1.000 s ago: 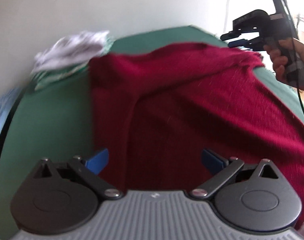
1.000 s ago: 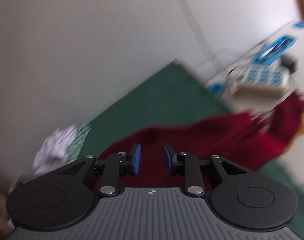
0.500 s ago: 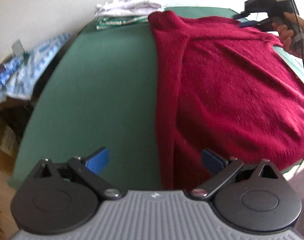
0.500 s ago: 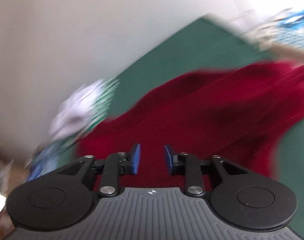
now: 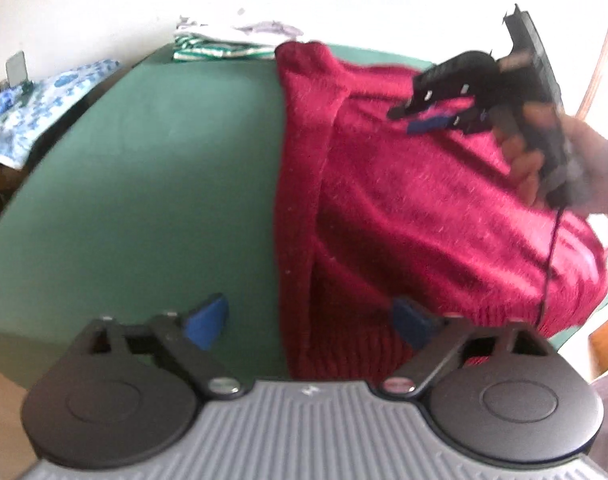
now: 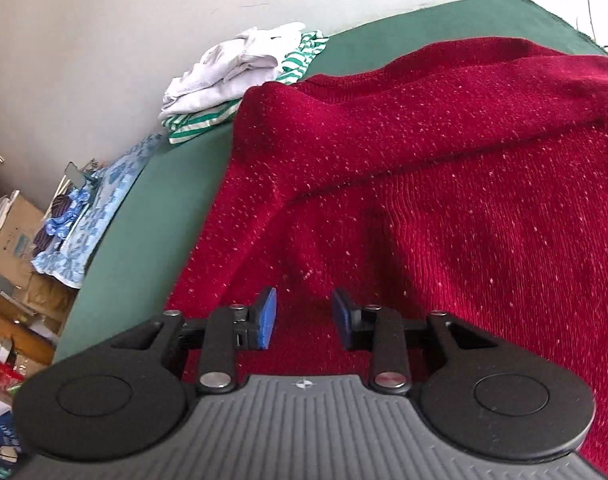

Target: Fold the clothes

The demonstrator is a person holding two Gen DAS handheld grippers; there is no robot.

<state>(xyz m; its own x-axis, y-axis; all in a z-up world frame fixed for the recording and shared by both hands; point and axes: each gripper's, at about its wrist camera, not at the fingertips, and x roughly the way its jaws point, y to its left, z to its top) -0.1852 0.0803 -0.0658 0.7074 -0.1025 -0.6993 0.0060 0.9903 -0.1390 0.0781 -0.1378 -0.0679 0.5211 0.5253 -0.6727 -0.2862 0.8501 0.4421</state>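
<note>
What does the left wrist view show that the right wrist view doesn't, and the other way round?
Only the left wrist view shows the right gripper from outside, hand-held above the red sweater. Only the right wrist view shows the cardboard boxes beside the table. Both show the sweater, the green table, the folded clothes pile and the blue patterned cloth.

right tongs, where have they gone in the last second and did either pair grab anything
The right tongs came in from the sweater's far corner and down over the red sweater, now hovering just above it. Both pairs stayed open and empty; the left tongs remain wide. The sweater still lies flat.
</note>
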